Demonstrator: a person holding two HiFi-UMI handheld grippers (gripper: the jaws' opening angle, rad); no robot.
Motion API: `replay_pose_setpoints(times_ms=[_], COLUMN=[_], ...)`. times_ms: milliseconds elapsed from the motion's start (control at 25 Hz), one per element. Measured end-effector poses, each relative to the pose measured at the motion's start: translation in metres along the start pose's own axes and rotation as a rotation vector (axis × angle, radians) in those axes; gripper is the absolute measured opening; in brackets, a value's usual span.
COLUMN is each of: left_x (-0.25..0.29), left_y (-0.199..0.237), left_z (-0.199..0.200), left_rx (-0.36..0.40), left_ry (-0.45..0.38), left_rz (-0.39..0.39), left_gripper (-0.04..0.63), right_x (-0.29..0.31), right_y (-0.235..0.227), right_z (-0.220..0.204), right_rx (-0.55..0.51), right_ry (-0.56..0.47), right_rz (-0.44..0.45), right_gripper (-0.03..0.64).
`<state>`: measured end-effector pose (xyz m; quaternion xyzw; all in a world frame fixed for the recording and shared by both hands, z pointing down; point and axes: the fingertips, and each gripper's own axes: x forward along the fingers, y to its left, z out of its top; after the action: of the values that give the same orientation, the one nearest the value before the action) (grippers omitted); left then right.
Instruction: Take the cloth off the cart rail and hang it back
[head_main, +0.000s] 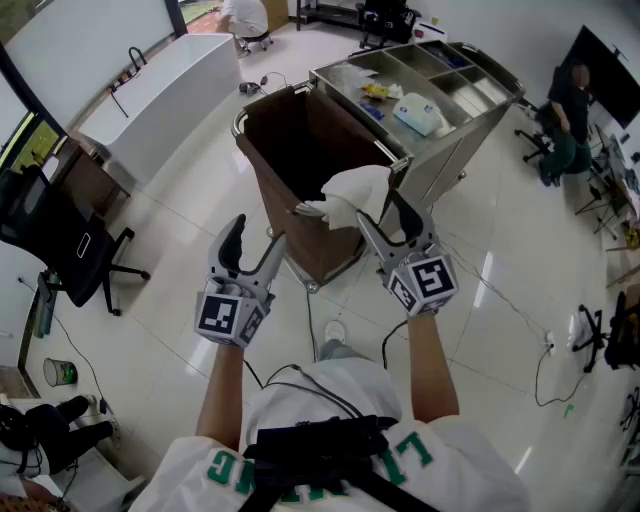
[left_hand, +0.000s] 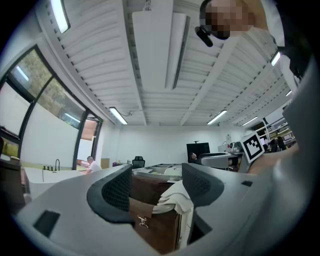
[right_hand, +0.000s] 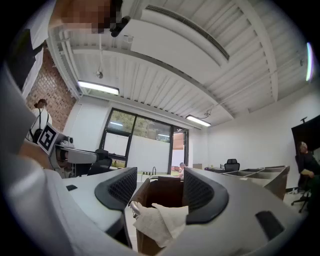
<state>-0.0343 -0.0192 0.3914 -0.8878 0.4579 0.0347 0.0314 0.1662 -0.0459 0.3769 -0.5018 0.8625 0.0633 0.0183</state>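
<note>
White cloth (head_main: 355, 195) on rail (head_main: 300, 209), ahead of L gripper (head_main: 255, 243), R gripper (head_main: 388, 222); fingers apart.

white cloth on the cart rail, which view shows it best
Head view: the white cloth shows nearly whole from above, bunched over the cart edge. The right gripper view shows the cloth close but only one side; the left gripper view, the cloth partly hidden.

Counted: 2 grippers, left hand-held gripper (head_main: 256, 235) and right hand-held gripper (head_main: 381, 210). 1 white cloth (head_main: 352, 195). 1 cart (head_main: 470, 125), with 1 brown bag (head_main: 290, 150). 1 white bathtub (head_main: 170, 95). 2 bystanders: seated person (head_main: 565, 120), far person (head_main: 245, 18).
</note>
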Motion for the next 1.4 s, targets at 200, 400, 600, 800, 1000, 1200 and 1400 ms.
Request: replay_pose_setpoints(times_ms=[200,400,600,800,1000,1200,1400], left_x=[0.060,0.092,0.109,0.123,0.125,0.126,0.124], left_y=[0.007,0.012,0.040,0.045,0.064,0.072,0.092], left_z=[-0.002,-0.003,-0.019,-0.005,-0.014,-0.007,-0.007], left_rx=[-0.005,-0.038,-0.036,-0.077,-0.066,-0.095,-0.075], left_ry=[-0.015,0.025,0.038,0.033,0.010,0.011,-0.015], left_rz=[0.032,0.033,0.005,-0.049,-0.086,-0.108,-0.113], left_gripper=[0.291,0.291,0.291,0.291,0.291,0.291,0.291], right_x=[0.028,0.052,0.072,0.085,0.075,0.073,0.068], right_y=[-0.039,-0.053,-0.038,-0.017,-0.014,-0.015,-0.014], right_z=[-0.016,-0.038,-0.064,-0.126,-0.179,-0.170,-0.155], right_rx=[0.023,0.065,-0.197,-0.483,-0.563,-0.586,-0.577], right_ry=[0.016,0.110,0.346,0.665,0.938,0.982,0.953], right_rz=[0.063,0.250,0.486,0.694,0.833,0.808,0.747], right_gripper=[0.311,0.314,0.445,0.443,0.378,0.295,0.209])
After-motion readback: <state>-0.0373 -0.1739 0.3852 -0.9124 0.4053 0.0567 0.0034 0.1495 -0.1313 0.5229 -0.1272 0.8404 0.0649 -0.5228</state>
